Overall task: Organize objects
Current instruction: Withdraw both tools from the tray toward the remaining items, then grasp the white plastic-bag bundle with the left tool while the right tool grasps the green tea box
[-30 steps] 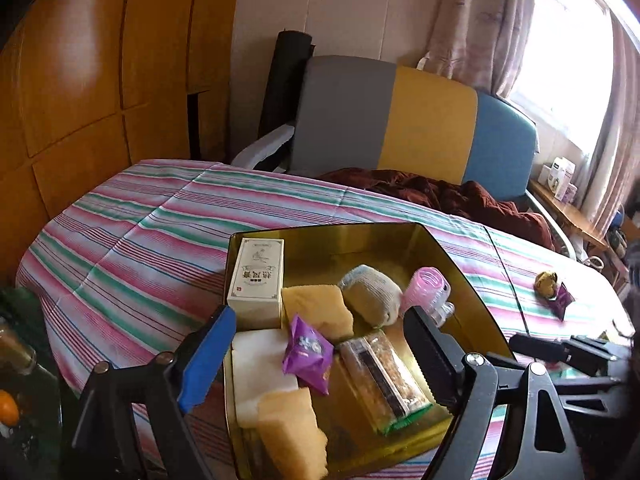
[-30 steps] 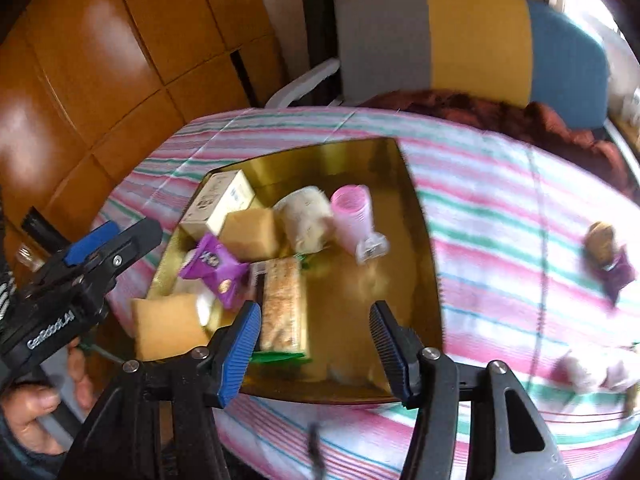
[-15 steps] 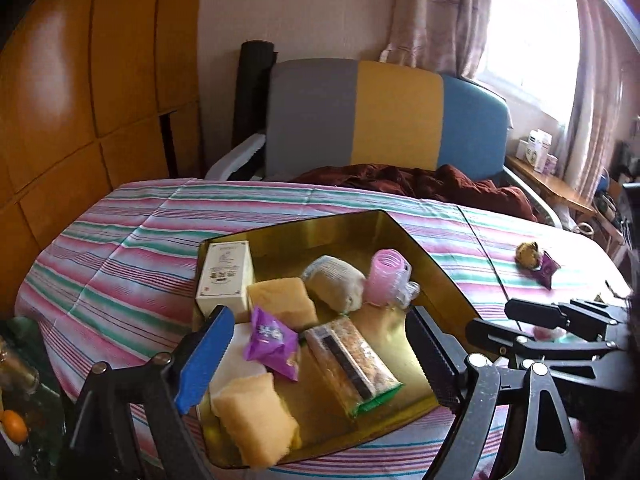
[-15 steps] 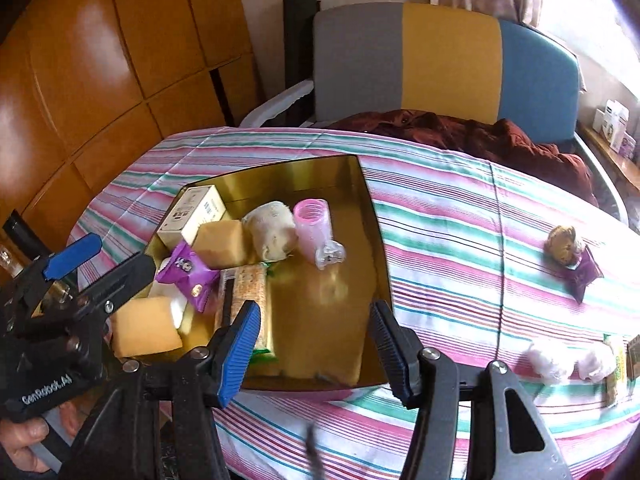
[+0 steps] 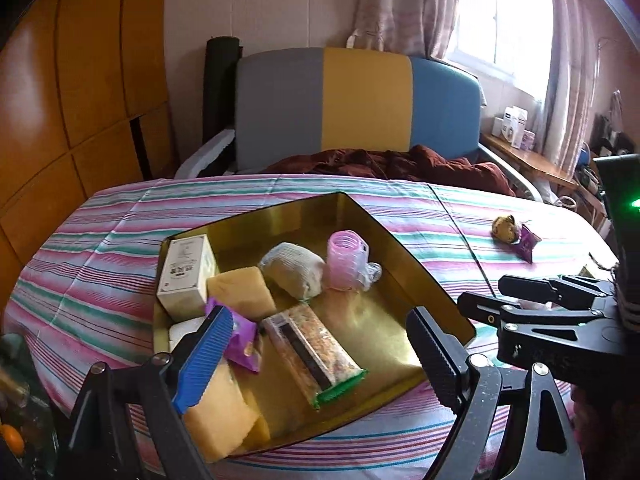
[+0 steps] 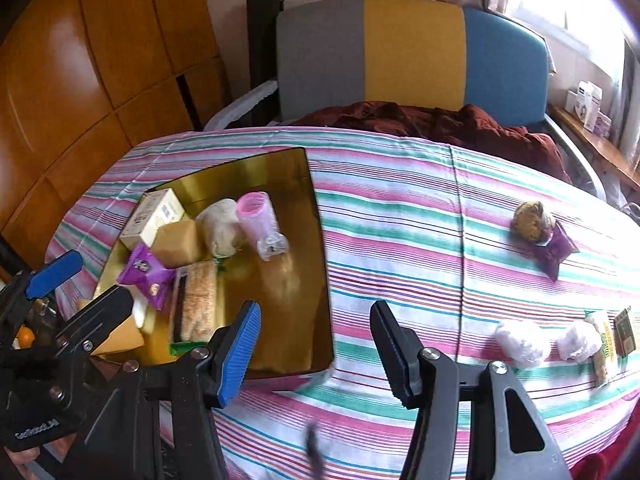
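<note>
A gold tray [image 5: 400,248] [image 6: 316,280] on the striped cloth holds a white box [image 5: 186,276], yellow sponge blocks [image 5: 240,292], a pale wrapped ball [image 5: 294,268], a pink roller [image 5: 346,258], a purple packet [image 5: 242,336] and a snack bar [image 5: 312,352]. My left gripper [image 5: 316,356] hovers open and empty over the tray's near end. The right gripper [image 6: 314,344] stands open with nothing in it by the tray's near right corner. On the cloth to the right lie a brown ball [image 6: 530,222], a second purple packet [image 6: 556,250], two white wrapped balls [image 6: 520,342] and snack bars [image 6: 608,344].
A chair with a grey, yellow and blue back [image 5: 360,104] stands behind the table, a dark red cloth [image 5: 392,164] heaped on its seat. Wooden panels [image 5: 60,100] line the left wall. A shelf with small boxes [image 6: 588,104] runs under the window at right.
Both hands have drifted to the right: the tray slid left in both views, and the white balls and snack bars came into the right wrist view. Both grippers stayed open and empty.
</note>
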`<state>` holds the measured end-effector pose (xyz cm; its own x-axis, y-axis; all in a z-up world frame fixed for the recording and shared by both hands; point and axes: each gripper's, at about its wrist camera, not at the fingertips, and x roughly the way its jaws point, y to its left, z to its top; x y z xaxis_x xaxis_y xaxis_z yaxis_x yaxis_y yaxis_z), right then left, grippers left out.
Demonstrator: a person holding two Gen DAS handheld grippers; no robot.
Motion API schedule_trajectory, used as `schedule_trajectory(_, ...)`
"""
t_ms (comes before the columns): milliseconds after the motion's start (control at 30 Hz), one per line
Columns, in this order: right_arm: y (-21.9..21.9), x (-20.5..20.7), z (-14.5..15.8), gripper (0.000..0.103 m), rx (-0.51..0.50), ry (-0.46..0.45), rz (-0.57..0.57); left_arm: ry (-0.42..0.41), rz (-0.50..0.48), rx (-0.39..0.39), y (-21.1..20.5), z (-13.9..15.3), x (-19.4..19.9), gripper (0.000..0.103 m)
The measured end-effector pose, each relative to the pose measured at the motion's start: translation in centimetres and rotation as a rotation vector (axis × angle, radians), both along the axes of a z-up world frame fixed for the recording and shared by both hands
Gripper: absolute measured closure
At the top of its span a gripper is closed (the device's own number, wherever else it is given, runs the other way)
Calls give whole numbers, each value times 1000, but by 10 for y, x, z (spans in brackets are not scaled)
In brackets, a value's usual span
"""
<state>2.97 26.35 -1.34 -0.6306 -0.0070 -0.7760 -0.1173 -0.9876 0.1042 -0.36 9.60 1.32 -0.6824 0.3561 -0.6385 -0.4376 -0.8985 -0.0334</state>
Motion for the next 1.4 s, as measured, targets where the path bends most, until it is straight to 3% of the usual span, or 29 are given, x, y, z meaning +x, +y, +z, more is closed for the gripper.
schedule_trajectory(433, 65, 15, -15, 45, -38, -60, -123, -7, -80, -2, 21, 1, 1, 13)
schedule_trajectory(867, 230, 55, -2, 45, -69, -89, -461, -11, -315, -38, 98, 4, 19, 12)
schedule_trajectory(1000, 280, 77, -13, 45, -135, -60, -620, -17, -405, -59, 133, 2, 27, 11)
schedule_trajectory(1100, 309, 93, -30, 45, -281, -61, -746, -25, -465, -78, 162, -3, 34, 11)
schedule_trajectory(1167, 318, 101, -32, 45, -347, -31, -779, -34, -502, -86, 183, -6, 36, 11)
schedule_trajectory(1400, 321, 104, -31, 45, -392, 0, -781, -96, -588, -119, 246, -32, 39, 11)
